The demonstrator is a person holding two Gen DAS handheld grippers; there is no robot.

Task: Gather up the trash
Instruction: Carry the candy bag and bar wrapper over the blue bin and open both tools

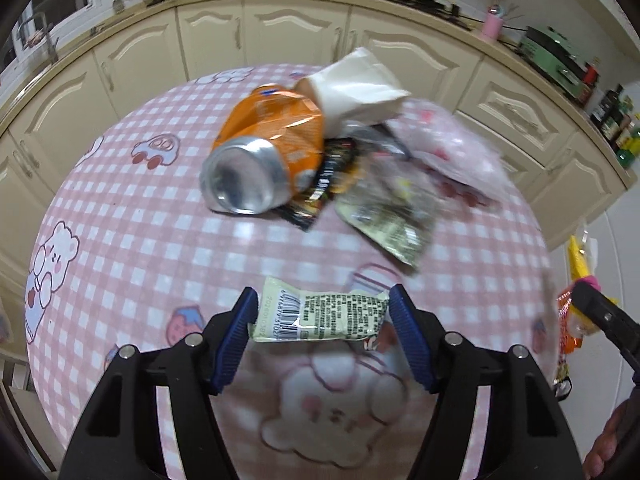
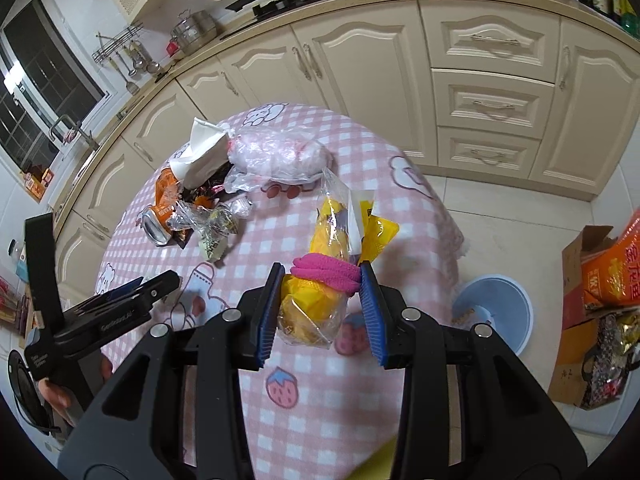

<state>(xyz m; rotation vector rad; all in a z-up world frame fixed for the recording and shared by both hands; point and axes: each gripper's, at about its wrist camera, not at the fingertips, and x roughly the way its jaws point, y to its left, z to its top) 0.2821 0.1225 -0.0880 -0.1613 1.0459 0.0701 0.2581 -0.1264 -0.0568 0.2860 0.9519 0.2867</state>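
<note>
My left gripper (image 1: 323, 312) is shut on a pale green snack wrapper (image 1: 320, 316) with a barcode, held just above the pink checked tablecloth (image 1: 132, 208). Beyond it lies a trash pile: a crushed orange can (image 1: 260, 160), a white paper bag (image 1: 356, 84), foil wrappers (image 1: 388, 208) and a pink-white plastic bag (image 1: 452, 140). My right gripper (image 2: 322, 280) is shut on a clear bag of yellow packets (image 2: 320, 292) tied with a pink band, above the table's right part. The pile shows in the right wrist view (image 2: 208, 200) at the table's far left.
A light blue bin (image 2: 496, 308) stands on the floor right of the table. A cardboard box (image 2: 576, 280) with orange and patterned bags sits beside it. Cream kitchen cabinets (image 2: 360, 64) run behind the table. The left gripper's body (image 2: 100, 316) shows at the left.
</note>
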